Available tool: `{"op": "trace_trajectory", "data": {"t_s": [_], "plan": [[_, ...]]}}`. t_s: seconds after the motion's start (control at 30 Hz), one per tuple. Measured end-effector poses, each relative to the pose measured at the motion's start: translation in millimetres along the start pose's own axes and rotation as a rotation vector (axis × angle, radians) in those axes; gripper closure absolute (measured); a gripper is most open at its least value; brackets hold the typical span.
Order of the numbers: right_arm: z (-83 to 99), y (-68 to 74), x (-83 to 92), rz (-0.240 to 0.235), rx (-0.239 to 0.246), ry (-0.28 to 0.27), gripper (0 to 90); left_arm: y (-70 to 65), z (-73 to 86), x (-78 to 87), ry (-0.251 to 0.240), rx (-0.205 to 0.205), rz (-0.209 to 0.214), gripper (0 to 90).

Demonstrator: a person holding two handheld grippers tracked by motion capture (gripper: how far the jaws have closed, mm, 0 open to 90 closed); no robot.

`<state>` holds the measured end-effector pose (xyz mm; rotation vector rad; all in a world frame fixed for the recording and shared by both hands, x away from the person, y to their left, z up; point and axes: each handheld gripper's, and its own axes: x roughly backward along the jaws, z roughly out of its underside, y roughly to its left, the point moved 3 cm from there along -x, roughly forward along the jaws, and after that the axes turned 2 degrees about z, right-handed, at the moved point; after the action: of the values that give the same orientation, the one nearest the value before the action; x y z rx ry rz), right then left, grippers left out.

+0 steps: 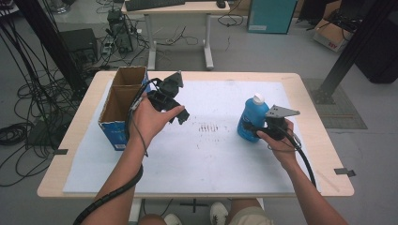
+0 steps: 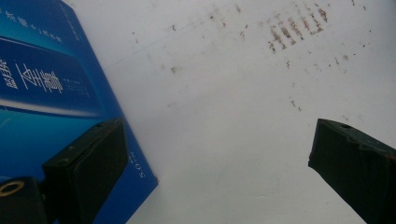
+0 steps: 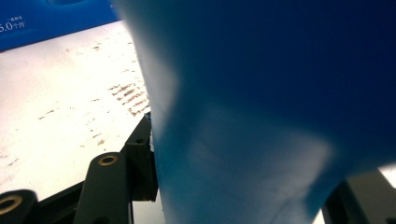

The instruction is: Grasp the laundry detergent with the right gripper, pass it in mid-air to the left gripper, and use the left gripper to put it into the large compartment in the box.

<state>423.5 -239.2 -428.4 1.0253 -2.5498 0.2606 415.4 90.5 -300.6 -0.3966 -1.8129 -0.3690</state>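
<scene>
A blue bottle (image 1: 249,114) with a white cap stands upright on the right half of the white mat (image 1: 206,159). My right gripper (image 1: 254,127) is shut on its lower body, and in the right gripper view the blue bottle (image 3: 261,102) sits pressed between the jaws. My left gripper (image 1: 177,112) hovers over the mat beside an open blue cardboard box (image 1: 113,134). Its jaws stand wide open with nothing between them. In the left gripper view my left gripper (image 2: 217,137) looks down at bare mat, with the box (image 2: 46,84) at its left jaw.
The box has two open compartments with brown insides. A patch of brown smudges (image 1: 207,127) marks the mat's middle. The wooden table edge (image 1: 324,140) frames the mat. Beyond it are a desk (image 1: 178,9), floor cables (image 1: 28,93) and black frame posts (image 1: 349,51).
</scene>
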Motion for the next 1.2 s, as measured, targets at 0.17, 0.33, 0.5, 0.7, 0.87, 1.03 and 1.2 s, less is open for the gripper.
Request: {"op": "trace_trajectory", "data": {"t_s": [0.17,0.33,0.5,0.7,0.87,1.03,1.2], "plan": [[0.0,0.1,0.1,0.001,0.0,0.002,40.7,-0.3,-0.5,0.6,-0.001,-0.002,0.001,5.0],[-0.1,0.0,0.1,0.0,-0.002,0.004,40.8,-0.2,-0.3,0.6,-0.007,0.004,0.0,5.0],[0.0,0.0,0.2,0.001,0.0,0.005,40.9,0.0,0.1,0.1,-0.004,0.005,0.0,4.9],[0.2,-0.3,0.2,-0.002,-0.005,0.003,41.2,-0.1,0.5,1.5,-0.007,0.006,-0.001,4.9],[0.2,-0.3,0.3,-0.003,-0.003,0.003,41.6,-0.4,0.8,2.1,-0.008,0.002,-0.006,4.9],[0.0,-0.8,0.2,-0.003,0.0,0.002,42.1,-1.5,0.3,2.1,-0.011,0.004,-0.003,4.9],[0.0,-0.6,0.4,-0.005,-0.003,0.005,42.5,-1.8,0.4,2.6,-0.012,0.006,-0.001,4.9]]}}
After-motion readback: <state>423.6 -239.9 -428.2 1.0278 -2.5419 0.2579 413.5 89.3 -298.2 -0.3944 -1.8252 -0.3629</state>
